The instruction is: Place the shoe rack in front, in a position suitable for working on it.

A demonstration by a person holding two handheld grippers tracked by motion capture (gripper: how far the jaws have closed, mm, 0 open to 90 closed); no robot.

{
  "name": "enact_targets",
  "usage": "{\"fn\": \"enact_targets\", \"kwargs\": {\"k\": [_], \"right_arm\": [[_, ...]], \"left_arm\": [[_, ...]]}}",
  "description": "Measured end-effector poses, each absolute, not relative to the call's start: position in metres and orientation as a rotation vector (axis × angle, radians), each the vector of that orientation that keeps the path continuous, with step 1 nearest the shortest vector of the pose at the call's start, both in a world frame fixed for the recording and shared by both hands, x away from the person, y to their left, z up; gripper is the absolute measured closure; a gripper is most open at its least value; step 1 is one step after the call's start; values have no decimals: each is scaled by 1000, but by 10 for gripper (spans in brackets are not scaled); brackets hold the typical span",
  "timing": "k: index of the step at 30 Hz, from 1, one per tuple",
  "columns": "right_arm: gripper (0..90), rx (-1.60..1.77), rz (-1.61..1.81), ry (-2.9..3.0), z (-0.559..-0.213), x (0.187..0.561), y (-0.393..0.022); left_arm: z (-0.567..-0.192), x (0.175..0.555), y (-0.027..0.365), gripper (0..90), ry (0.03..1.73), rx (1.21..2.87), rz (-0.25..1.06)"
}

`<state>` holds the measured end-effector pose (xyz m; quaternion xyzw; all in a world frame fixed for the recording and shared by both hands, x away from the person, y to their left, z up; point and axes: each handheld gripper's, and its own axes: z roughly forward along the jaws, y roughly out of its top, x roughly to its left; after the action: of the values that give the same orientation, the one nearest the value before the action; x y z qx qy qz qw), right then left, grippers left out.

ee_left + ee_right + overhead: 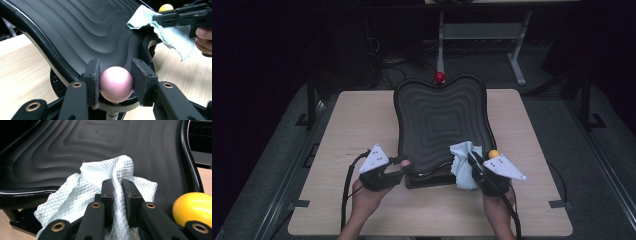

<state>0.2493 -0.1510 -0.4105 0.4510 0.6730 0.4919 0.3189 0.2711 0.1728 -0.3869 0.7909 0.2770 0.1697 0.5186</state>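
We can read no text, label, brand, number or sign anywhere. On the light wooden table top (362, 130) we see a faint dark line of small print just left of the black ridged tray (439, 120), but it is too small and blurred for us to make out a single character.

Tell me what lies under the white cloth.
The white cloth drapes over the black ridged tray's near corner; that edge beneath is covered. The right hand-held gripper pinches it.
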Motion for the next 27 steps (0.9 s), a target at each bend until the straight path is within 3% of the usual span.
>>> {"fn": "enact_targets", "kwargs": {"k": [10,15,23,27], "right_arm": [[804,1252,1213,1719,-406,258,-132],[802,1118,1329,1786,-411,253,-68],[801,1156,1269,1697,-412,259,-87],[800,1108,1363,1733,-418,249,-60]], "left_arm": [[-388,272,173,601,658,1893,399],[-389,272,174,601,658,1887,390],[-388,272,174,601,654,1890,388],[-389,273,174,600,654,1889,383]]}}
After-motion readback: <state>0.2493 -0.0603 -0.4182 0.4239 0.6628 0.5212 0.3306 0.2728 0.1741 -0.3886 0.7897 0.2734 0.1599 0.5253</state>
